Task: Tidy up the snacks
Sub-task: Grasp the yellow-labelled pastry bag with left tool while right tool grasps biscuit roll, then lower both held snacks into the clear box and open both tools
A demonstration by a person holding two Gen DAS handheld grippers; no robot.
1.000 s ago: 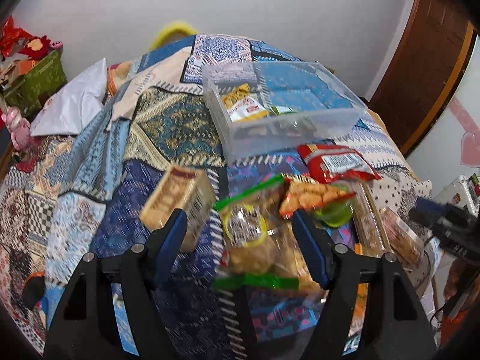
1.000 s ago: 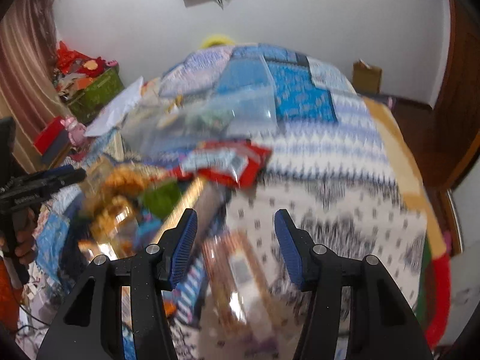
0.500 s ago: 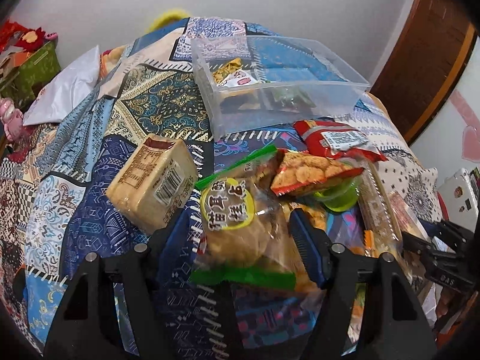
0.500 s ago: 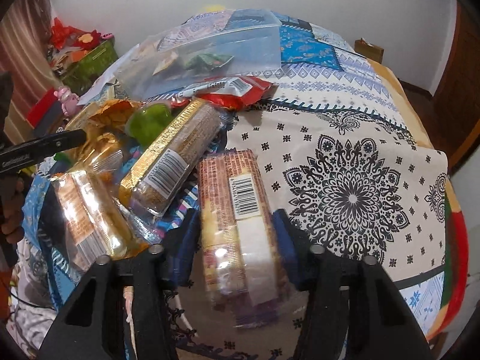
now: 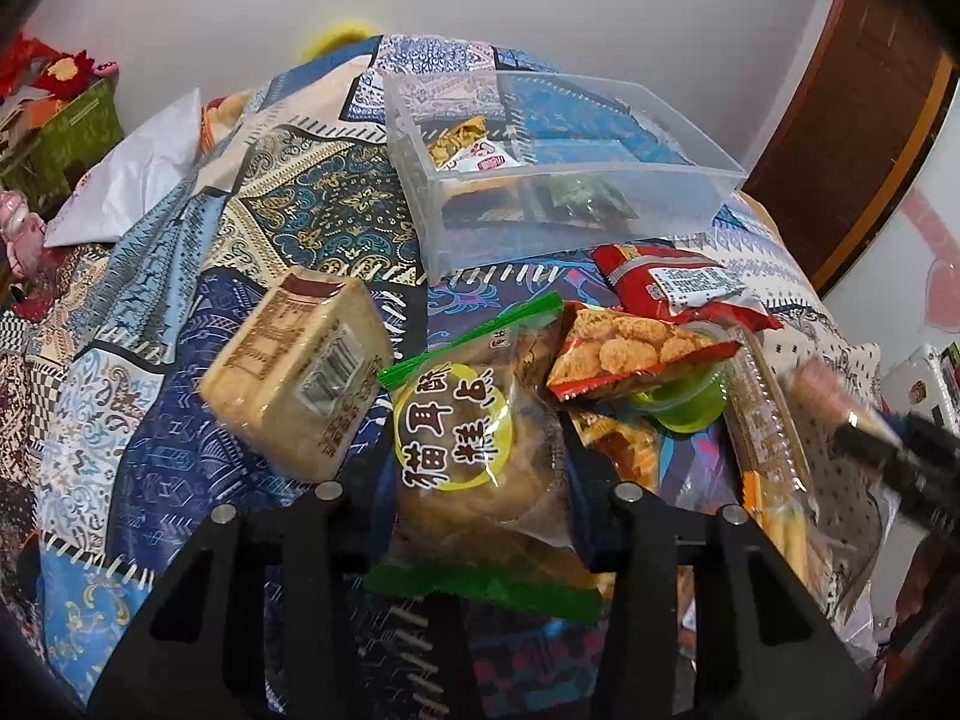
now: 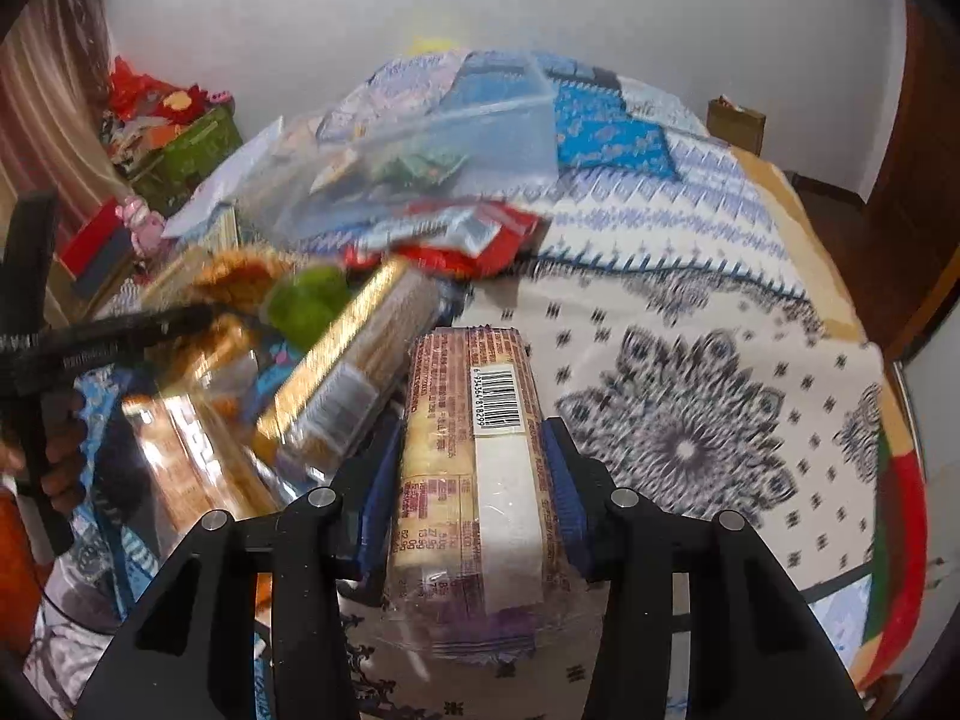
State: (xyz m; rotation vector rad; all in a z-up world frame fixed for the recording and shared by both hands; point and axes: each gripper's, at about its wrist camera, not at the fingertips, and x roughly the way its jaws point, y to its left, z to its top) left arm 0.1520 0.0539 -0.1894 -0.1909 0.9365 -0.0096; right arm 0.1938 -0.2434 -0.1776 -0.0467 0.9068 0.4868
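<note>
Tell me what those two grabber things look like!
Both look alike. The left gripper and the right gripper each have two chunky black plastic arms with slot-shaped cut-outs and round silver bolt heads on top. The fingers wear ribbed blue pads on their inner sides. No cables, printing or sleeves can be made out on them.

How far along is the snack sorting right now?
Early. The clear plastic bin holds only a few packets. In hand: the left gripper, jaws just closing, squeezes the green-sealed pastry bag; the right gripper clamps the barcoded wafer pack. The beige biscuit block and red packet remain outside.
</note>
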